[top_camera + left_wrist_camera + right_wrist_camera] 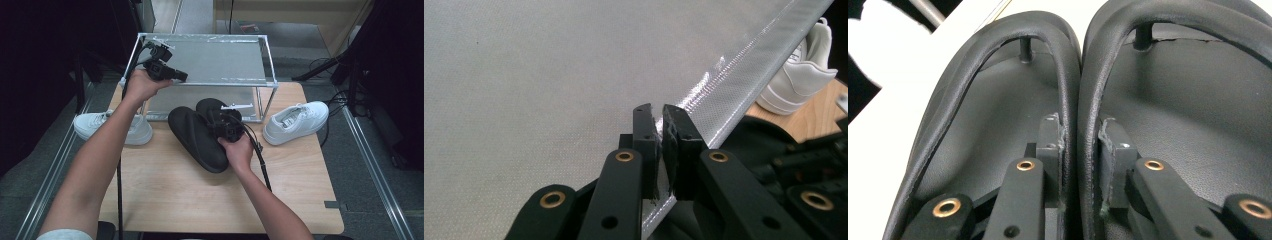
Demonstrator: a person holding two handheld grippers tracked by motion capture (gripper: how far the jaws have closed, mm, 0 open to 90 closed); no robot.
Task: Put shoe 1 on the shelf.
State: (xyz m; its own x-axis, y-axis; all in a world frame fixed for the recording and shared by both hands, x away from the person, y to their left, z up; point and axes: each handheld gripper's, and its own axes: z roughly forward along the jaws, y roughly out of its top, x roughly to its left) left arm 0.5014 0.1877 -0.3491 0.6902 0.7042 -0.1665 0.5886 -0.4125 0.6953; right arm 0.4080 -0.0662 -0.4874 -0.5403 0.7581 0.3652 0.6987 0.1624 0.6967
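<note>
We see a wooden table (165, 190). On it stands a small metal shelf (220, 57). Two black sandals (197, 135) lie in the middle. One white sneaker (296, 121) sits on each side, the other sneaker (107, 127) far left.

pair of black rubber flip-flop sandals (197, 134) at table centre; metal-framed mesh rack (220, 60) at twelve o'clock; white leather sneaker (296, 121) at three; second white sneaker (131, 129) at nine

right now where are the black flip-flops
In the high view the black flip-flops lie side by side mid-table, in front of the shelf rack, between two white sneakers; the right gripper pinches their adjoining straps.
</note>
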